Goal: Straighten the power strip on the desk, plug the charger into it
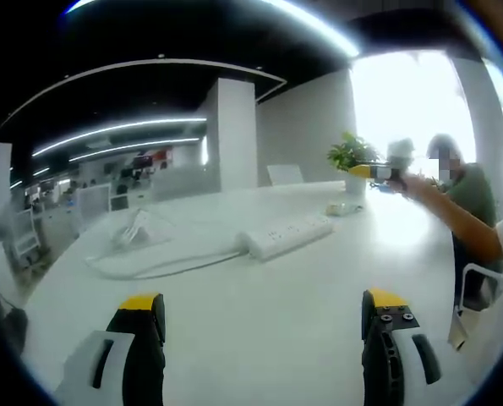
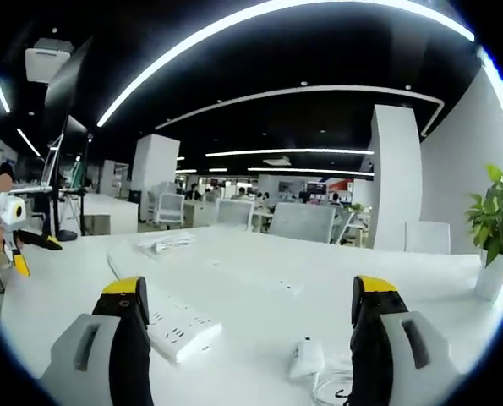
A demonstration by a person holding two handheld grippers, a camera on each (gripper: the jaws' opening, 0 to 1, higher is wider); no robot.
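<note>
Power strip (image 1: 290,236) lies askew on the white tabletop (image 1: 259,321), the charger (image 2: 305,356) just beside its end. Left gripper (image 1: 264,326) and right gripper (image 2: 249,326) hover, fingers apart, holding nothing.

A potted plant (image 1: 350,161) stands on the white desk (image 1: 259,313) beside a seated person (image 1: 467,199).
</note>
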